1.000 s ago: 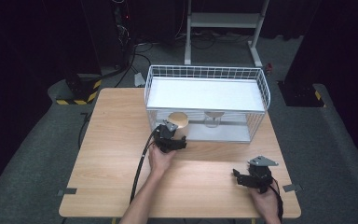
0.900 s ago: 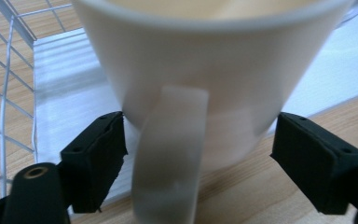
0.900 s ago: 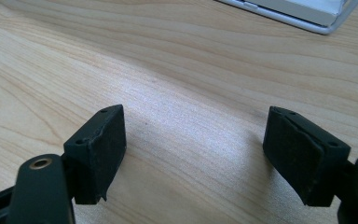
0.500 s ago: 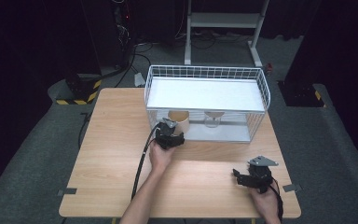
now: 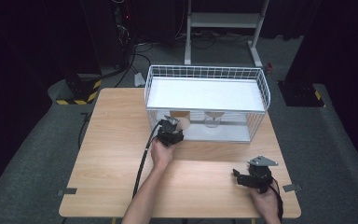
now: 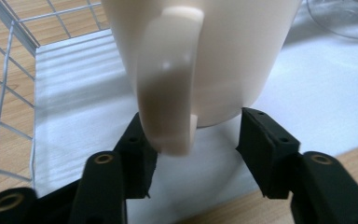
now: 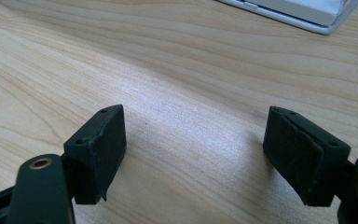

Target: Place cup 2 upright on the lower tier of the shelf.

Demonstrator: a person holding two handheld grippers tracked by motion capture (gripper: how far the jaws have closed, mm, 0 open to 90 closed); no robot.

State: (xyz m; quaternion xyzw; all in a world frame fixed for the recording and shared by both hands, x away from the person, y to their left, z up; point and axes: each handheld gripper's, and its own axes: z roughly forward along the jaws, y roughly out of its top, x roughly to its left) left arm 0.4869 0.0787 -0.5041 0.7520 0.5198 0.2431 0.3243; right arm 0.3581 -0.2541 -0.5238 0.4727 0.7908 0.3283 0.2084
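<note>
Left gripper view: the left claw (image 6: 198, 130) is set around the foot of the mug (image 6: 223, 51); its jaws have just been closing.
Grip: one pad is laid against the handle (image 6: 168, 84), the other at the base edge; the hold is judged shallow.
Mug location: inside the wire basket (image 5: 205, 71), at its front left corner, beside the glass (image 5: 213, 119).
Advice: a straight, slow lift is recommended, clear of the basket rim.
Right claw (image 7: 193, 149): wide open, empty, by the bench's (image 7: 168, 56) front right corner.
</note>
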